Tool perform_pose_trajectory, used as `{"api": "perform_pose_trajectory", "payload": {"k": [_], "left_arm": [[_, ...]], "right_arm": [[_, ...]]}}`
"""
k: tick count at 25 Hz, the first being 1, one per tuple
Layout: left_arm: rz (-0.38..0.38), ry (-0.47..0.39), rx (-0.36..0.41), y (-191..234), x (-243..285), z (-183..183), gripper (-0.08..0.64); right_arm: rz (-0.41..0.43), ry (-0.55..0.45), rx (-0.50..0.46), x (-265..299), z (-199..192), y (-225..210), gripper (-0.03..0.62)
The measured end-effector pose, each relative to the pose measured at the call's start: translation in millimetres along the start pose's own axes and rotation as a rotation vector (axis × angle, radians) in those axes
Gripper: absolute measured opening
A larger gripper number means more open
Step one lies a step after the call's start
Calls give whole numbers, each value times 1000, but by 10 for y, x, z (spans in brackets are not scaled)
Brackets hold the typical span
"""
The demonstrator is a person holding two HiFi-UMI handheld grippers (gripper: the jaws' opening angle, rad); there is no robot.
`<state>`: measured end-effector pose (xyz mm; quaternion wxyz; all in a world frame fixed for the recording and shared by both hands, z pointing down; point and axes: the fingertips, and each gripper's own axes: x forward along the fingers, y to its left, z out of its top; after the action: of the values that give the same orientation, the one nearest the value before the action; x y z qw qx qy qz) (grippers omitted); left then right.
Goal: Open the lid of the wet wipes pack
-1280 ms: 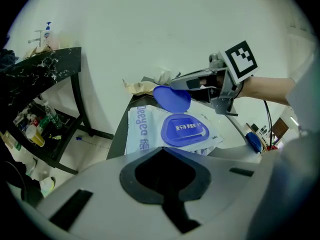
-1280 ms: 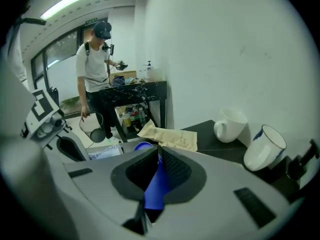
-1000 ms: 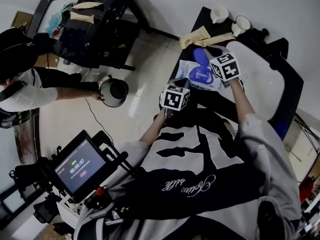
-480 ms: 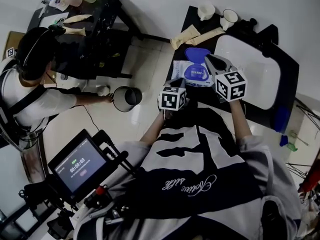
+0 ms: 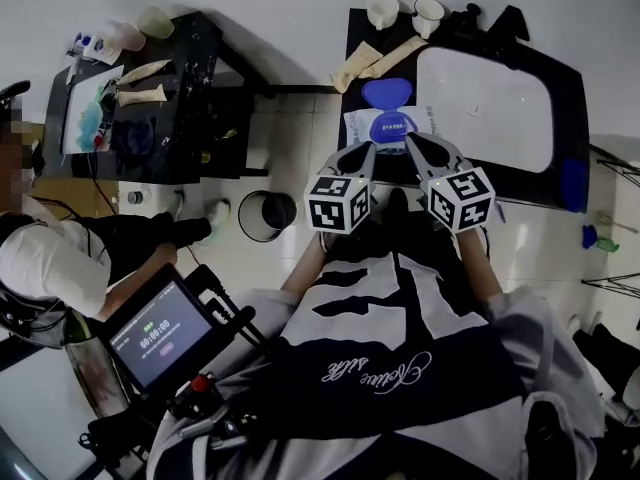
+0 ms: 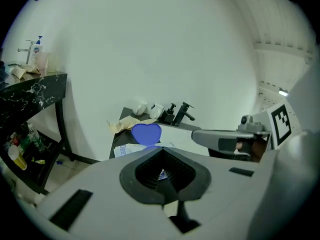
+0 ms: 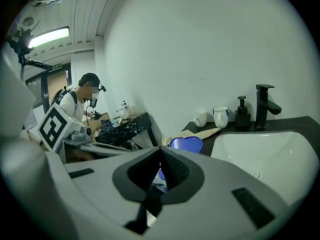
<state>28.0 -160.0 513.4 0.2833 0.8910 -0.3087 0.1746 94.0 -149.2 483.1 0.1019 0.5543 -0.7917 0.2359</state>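
Observation:
The wet wipes pack (image 5: 385,128) lies on the black counter left of the sink, its blue heart-shaped lid (image 5: 387,93) flipped open and standing up. The left gripper view shows that lid (image 6: 146,133) above the white pack (image 6: 125,149); the right gripper view shows the lid (image 7: 186,144) too. My left gripper (image 5: 365,150) hangs just short of the pack's near edge, shut and holding nothing. At the pack's near right my right gripper (image 5: 412,140) is likewise shut and holds nothing. Neither touches the pack.
A white sink basin (image 5: 490,108) fills the counter's right, with a black faucet (image 6: 182,113) behind. Two cups (image 5: 382,8) and beige gloves (image 5: 375,60) lie at the back. A bin (image 5: 268,213) stands on the floor; a cluttered black table (image 5: 190,98) and a person are at left.
Both grippers have drawn back from the pack toward me; the right one was at the pack a second ago. The lid stays open. The person at left has shifted.

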Motion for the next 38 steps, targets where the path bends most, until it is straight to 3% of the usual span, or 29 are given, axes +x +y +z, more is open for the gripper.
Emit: {"api": "perform_pose_trajectory", "payload": {"k": [4, 7, 14, 19, 23, 27, 32, 38], "left_arm": [[-89, -60, 61, -287, -475, 104, -2], [-138, -76, 63, -444, -697, 69, -2], [-191, -60, 63, -539, -769, -26, -2], [-204, -84, 103, -857, -900, -98, -2], [-200, -124, 92, -1181, -1077, -209, -2], [-183, -142, 95, -1458, -1275, -508, -2], [-153, -135, 62, -1635, -1414, -870, -2], [-126, -159, 62, -1772, -1552, -1003, -2]], "right_arm": [[-77, -68, 46, -290, -72, 336, -2], [-117, -95, 71, -511, -191, 489, -2], [-184, -121, 96, -750, -341, 561, -2], [-173, -154, 79, -1079, -316, 655, -2], [-162, -166, 64, -1439, -387, 775, -2], [-139, -166, 69, -1746, -605, 893, -2], [-95, -151, 58, -1971, -872, 1002, -2], [-53, -160, 53, -2115, -978, 1089, -2]]}}
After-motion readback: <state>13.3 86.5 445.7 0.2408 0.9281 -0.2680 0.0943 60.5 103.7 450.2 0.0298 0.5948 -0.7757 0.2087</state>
